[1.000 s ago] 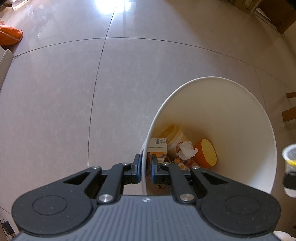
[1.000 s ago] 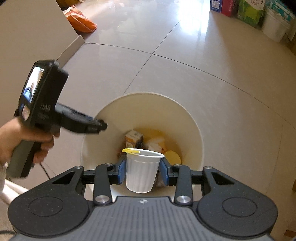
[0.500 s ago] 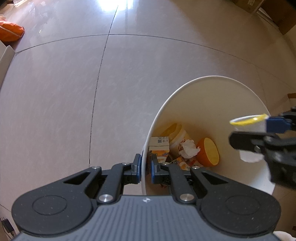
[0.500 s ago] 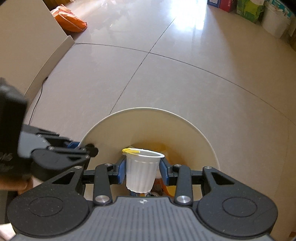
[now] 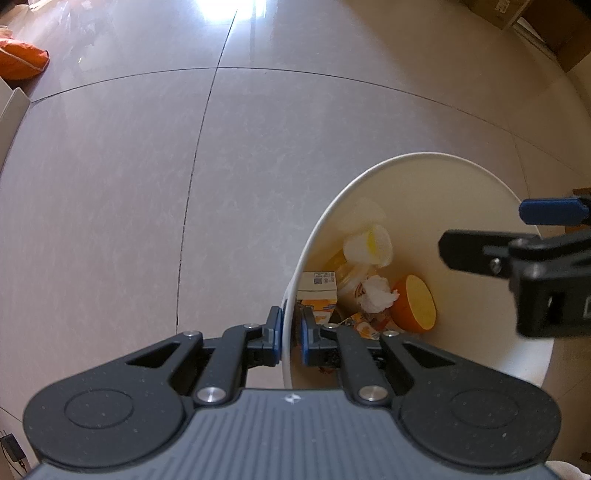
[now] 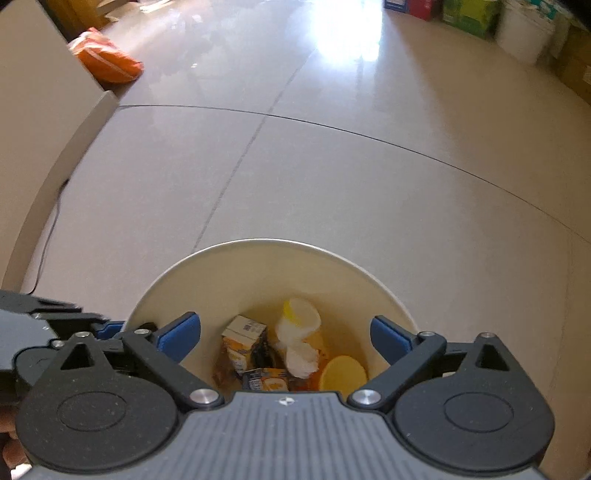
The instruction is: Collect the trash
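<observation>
A white trash bin (image 5: 424,157) stands on the tiled floor. My left gripper (image 5: 290,332) is shut on the near-left rim of it, one pad inside and one outside. The white paper cup (image 5: 369,245) with a yellow rim lies tipped inside the bin on top of a juice carton (image 5: 317,286), a crumpled tissue (image 5: 376,295) and an orange half (image 5: 417,308). My right gripper (image 6: 284,326) hangs over the bin (image 6: 266,242), its jaws opening wide with nothing between the pads; the cup (image 6: 299,317) is well below them. The left gripper (image 6: 112,326) shows at the rim.
An orange bag (image 5: 18,62) lies far off on the floor by a beige cabinet (image 6: 37,129), with a thin cable (image 6: 48,240) along its base. Boxes and a white bucket (image 6: 524,33) line the far right wall. Cardboard boxes (image 5: 554,37) sit at the back.
The right gripper came down over the bin with the cup, then its jaws spread and the cup fell into the bin. The left gripper kept its hold on the rim.
</observation>
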`<state>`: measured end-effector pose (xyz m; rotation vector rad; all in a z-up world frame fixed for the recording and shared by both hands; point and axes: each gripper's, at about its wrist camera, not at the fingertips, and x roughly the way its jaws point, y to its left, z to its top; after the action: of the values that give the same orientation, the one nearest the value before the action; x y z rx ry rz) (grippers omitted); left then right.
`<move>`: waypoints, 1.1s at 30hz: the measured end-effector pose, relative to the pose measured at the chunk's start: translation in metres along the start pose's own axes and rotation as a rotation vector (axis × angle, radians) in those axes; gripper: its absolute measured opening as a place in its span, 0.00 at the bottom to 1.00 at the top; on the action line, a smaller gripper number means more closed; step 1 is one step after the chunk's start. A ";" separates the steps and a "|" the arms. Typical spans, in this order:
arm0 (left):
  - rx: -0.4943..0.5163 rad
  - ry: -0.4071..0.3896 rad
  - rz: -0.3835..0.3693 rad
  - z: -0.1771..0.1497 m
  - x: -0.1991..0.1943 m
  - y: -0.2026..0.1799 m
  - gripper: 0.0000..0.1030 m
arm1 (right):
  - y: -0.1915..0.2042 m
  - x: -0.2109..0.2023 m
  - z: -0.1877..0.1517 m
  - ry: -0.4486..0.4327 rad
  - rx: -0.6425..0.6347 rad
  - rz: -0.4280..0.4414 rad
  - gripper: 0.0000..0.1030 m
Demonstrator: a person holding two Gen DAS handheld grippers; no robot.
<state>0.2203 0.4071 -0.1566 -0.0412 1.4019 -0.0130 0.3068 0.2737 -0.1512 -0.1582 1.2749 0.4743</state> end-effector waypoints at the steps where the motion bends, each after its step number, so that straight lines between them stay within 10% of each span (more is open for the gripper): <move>1: -0.001 0.000 -0.001 0.000 0.000 0.000 0.08 | -0.002 -0.001 0.000 0.002 0.009 -0.001 0.98; 16: -0.005 0.012 0.008 0.000 0.000 -0.001 0.11 | 0.003 -0.012 -0.010 0.016 0.024 -0.043 0.98; 19: 0.012 0.004 0.003 0.000 -0.001 -0.004 0.26 | 0.004 -0.017 -0.013 0.011 0.025 -0.050 0.98; 23: 0.023 -0.034 0.030 -0.005 -0.004 -0.004 0.76 | 0.004 -0.022 -0.016 0.015 0.042 -0.053 0.98; 33: 0.084 -0.092 0.074 -0.020 -0.019 -0.016 0.87 | 0.000 -0.036 -0.031 0.020 0.094 -0.071 0.99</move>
<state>0.1975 0.3915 -0.1409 0.0791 1.3087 -0.0080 0.2723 0.2530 -0.1260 -0.1292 1.3039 0.3521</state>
